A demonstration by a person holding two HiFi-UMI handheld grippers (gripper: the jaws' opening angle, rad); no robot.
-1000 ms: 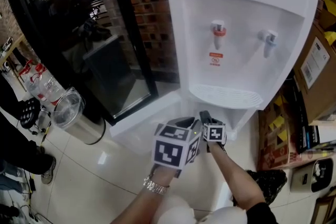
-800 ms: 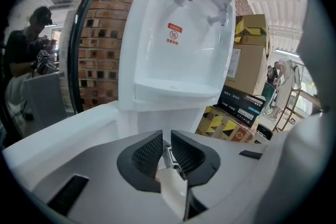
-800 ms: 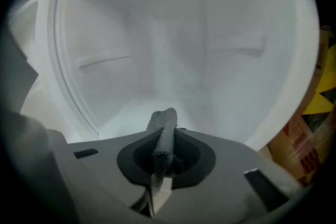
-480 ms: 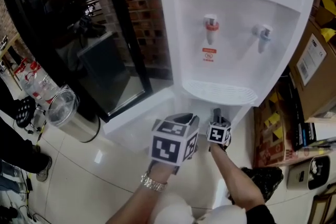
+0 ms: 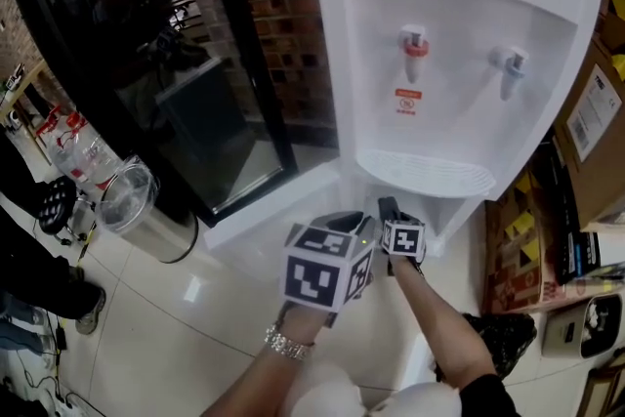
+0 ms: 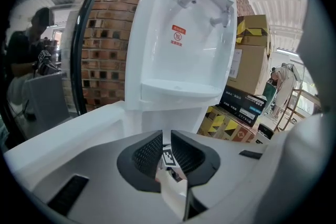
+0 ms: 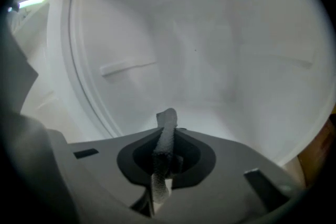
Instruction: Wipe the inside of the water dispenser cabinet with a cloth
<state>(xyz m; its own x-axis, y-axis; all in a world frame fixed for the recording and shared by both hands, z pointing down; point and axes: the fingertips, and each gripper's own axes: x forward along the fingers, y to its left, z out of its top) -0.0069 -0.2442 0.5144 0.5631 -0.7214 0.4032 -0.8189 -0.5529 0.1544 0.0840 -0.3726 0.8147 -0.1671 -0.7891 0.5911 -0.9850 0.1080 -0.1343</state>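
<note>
In the head view a white water dispenser (image 5: 459,63) stands against a brick wall (image 5: 283,5), a red tap (image 5: 414,49) and a blue tap (image 5: 508,68) above its drip tray (image 5: 425,173). Below the tray the cabinet (image 5: 441,218) is open, its white door (image 5: 264,210) swung out to the left. The right gripper (image 5: 387,208) reaches into the opening just under the tray, while the left gripper (image 5: 344,226) hangs beside it, outside the cabinet and just in front of the door. A steel bin (image 5: 146,210) stands on the floor to the left, near a black-framed glass door (image 5: 195,93), and cardboard boxes (image 5: 596,132) are stacked to the right. In the left gripper view the jaws are drawn nearly together, with only a thin slit between them and nothing gripped; the dispenser rises ahead, seen from low down. In the right gripper view the jaws are clamped on a grey textured cloth (image 7: 167,126), whose folded edge stands up past the tips. It is inside the cabinet, whose smooth white walls fill the view ahead; whether the cloth touches them cannot be told.
</note>
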